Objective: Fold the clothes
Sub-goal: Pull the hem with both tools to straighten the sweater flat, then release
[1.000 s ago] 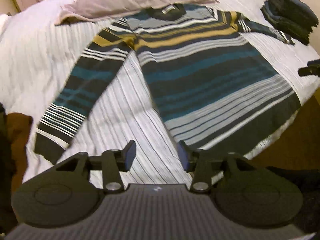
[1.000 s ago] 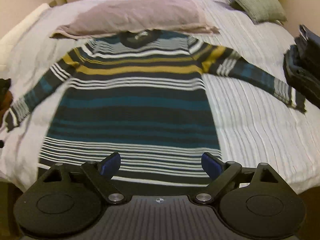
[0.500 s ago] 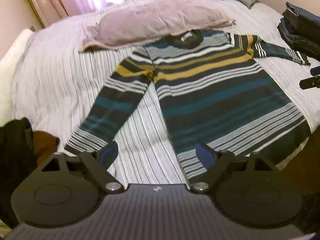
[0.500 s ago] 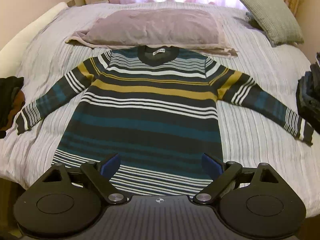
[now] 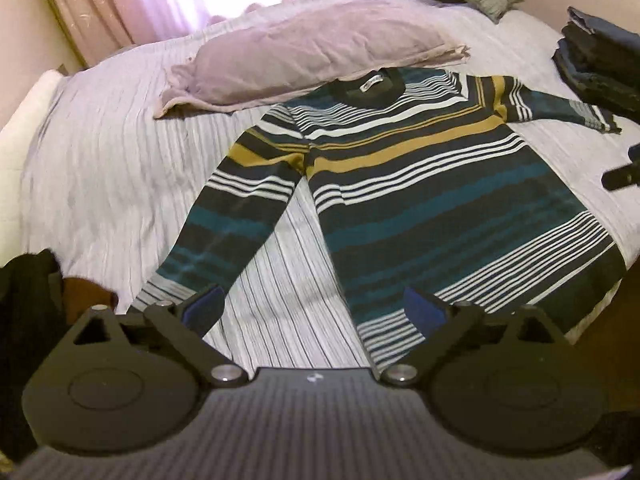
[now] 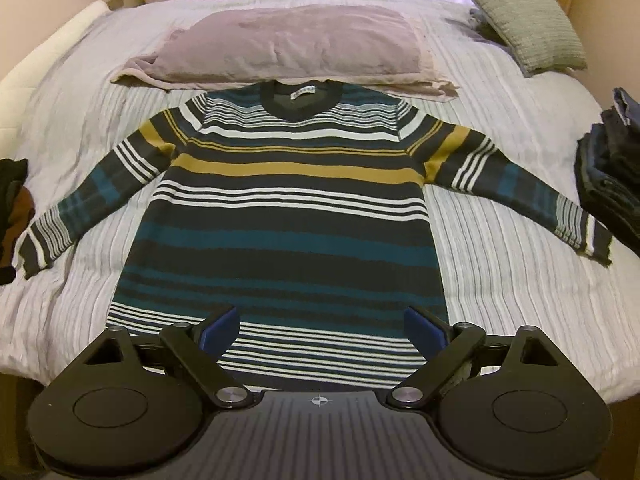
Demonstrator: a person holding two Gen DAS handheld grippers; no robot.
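A striped sweater (image 6: 288,216) in teal, black, white and mustard lies flat and face up on the bed, both sleeves spread out, collar toward the pillow. In the left wrist view the same sweater (image 5: 432,200) fills the middle and right, its left sleeve (image 5: 232,216) running down toward my fingers. My left gripper (image 5: 314,308) hovers open above the gap between that sleeve's cuff and the hem, holding nothing. My right gripper (image 6: 320,326) is open above the middle of the hem, also holding nothing.
A mauve pillow (image 6: 288,48) lies behind the collar and a green cushion (image 6: 524,20) at the back right. Folded dark clothes (image 6: 612,168) are stacked at the right edge. A dark and brown pile (image 6: 12,208) sits at the left edge. Striped bedspread (image 6: 500,264) surrounds the sweater.
Both grippers have drawn back and up from the sweater, so more of the bed shows. The left gripper's fingers have spread wider. The sweater has not moved.
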